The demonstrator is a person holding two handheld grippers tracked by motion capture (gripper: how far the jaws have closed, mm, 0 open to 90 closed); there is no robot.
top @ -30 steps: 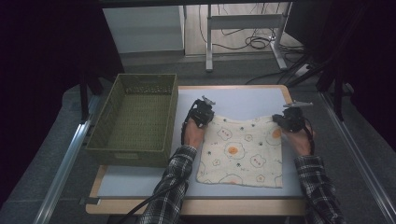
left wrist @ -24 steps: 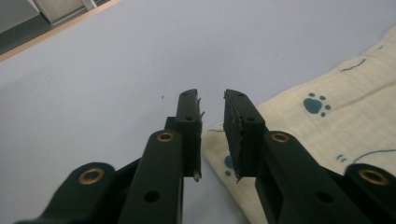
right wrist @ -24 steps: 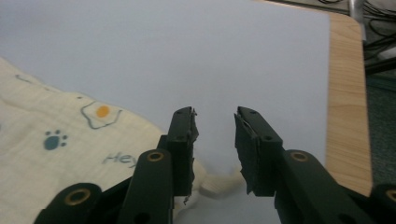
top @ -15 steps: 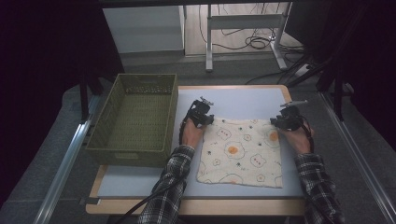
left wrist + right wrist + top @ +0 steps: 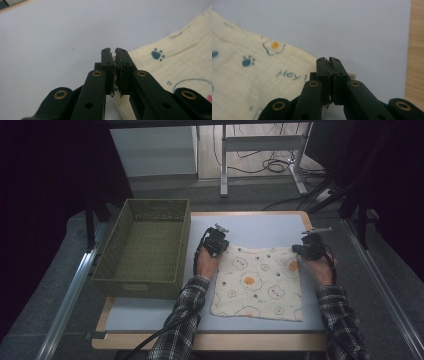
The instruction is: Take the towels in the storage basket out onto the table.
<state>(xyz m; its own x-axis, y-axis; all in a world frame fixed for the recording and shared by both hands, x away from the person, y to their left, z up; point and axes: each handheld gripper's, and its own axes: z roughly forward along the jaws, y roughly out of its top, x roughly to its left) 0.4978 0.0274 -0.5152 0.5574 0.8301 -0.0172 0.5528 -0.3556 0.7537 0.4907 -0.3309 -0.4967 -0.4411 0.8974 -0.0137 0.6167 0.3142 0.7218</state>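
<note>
Cloth [image 5: 259, 282] flat on table [image 5: 260, 227] — left gripper [image 5: 216, 242] clamps its far-left corner, right gripper [image 5: 311, 246] its far-right corner

In the left gripper view, the cloth [image 5: 175, 62] runs off the right and bottom edges, its corner hidden behind the black jaws. In the right gripper view it is cut at the left (the printed figures partly lost). The person's sleeves [image 5: 180, 330] leave the high view's bottom.

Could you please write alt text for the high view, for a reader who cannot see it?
Two hand-held black tools, left tool and right tool, pinch the far corners of a cream egg-print cloth lying flat on a pale blue tabletop. An empty green woven basket sits to its left.
</note>
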